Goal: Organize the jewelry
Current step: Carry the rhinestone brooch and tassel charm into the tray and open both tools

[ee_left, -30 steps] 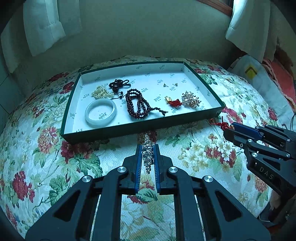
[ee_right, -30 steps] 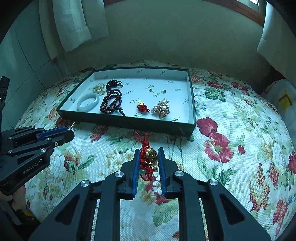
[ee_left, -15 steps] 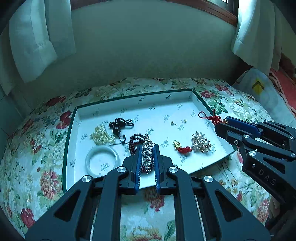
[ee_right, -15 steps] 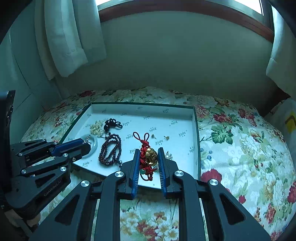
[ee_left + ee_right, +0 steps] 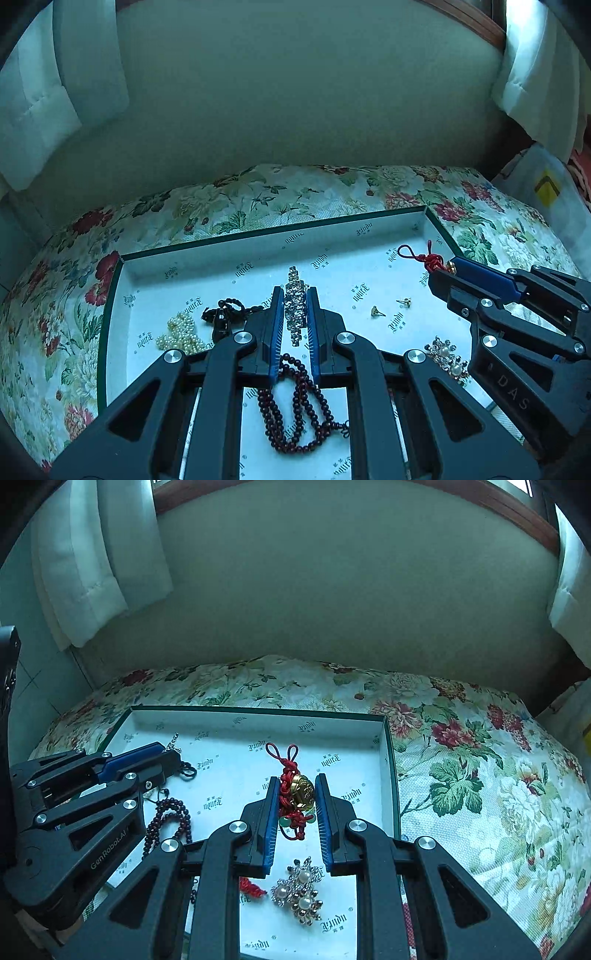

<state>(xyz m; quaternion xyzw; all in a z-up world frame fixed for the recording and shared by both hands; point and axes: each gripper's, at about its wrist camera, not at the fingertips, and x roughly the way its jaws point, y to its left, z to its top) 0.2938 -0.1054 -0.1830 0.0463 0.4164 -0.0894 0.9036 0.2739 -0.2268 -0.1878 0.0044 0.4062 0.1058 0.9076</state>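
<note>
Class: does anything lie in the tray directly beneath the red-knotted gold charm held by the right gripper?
Nothing visible does. The right gripper holds the charm over bare tray floor; the pearl brooch lies nearer the camera.

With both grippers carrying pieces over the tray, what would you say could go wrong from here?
The rhinestone bracelet in the left gripper hangs above the dark red bead strand; released here, they may tangle. The red knot charm in the right gripper might land on the pearl brooch.

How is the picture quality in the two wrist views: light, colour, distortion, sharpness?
Left wrist view: dim, blue-green cast, window glare top right, strong fisheye bending of the tray; the rhinestone bracelet in the left gripper is sharp. Right wrist view: same cast; the red knot charm in the right gripper is sharp.
</note>
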